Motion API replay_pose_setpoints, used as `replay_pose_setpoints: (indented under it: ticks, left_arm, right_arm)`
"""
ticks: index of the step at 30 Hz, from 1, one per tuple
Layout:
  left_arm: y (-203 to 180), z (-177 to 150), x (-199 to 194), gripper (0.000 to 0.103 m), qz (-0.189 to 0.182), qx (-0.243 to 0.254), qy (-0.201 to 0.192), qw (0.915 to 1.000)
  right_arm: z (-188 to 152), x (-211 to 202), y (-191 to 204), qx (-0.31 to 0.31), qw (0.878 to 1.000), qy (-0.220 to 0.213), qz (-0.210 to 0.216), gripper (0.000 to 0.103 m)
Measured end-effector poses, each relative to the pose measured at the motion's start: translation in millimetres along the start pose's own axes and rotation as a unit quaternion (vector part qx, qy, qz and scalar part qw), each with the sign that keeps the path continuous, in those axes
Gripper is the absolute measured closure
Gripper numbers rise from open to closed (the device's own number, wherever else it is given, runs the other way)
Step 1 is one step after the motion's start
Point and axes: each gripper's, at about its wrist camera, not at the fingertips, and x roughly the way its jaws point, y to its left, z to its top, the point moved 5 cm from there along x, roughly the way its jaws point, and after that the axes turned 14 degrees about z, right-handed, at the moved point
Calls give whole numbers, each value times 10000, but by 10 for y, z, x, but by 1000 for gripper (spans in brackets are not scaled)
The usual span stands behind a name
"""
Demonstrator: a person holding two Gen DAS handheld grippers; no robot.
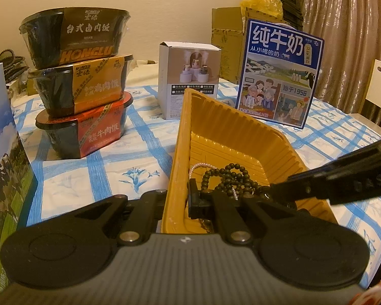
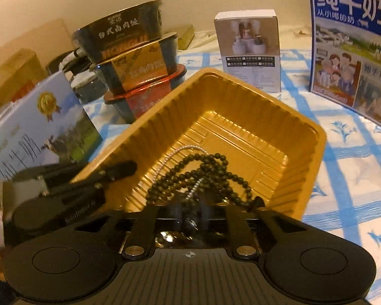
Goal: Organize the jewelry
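While left claw clamps gold tray wall, dark beads, silver chain inside; right claw unclear.

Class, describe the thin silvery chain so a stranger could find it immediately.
Start at the yellow ridged tray in the middle of the blue-checked tablecloth. Inside it lies a tangle of jewelry. The silvery chain is the thin, pale, fine-linked strand arcing beside the dark bead strand, whose beads are bigger, round and nearly black.
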Motion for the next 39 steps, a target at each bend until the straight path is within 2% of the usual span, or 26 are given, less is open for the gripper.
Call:
replay_pose_setpoints:
  ticks: [1, 2, 20, 29, 39]
  left_arm:
    - [2, 4, 2, 99, 0, 7, 1, 10000]
    - [2, 6, 4, 99, 0, 13, 2, 10000]
    - [36, -63, 84, 99, 134, 77, 129, 9998]
    - [106, -147, 195, 98, 160, -45, 352, 9992]
    - [244, -251, 332, 96, -27, -465, 689, 9965]
  right_arm:
    - [-24, -48, -14, -56, 9999, -118, -103, 48]
    - [-21, -78, -37, -73, 9997, -189, -163, 47]
    - [-382, -556, -532, 522, 9898, -577, -1192, 45]
    - [-510, -614, -545, 712, 9887, -672, -1134, 45]
    - [-532, -638, -548, 749, 9881, -732, -1126, 45]
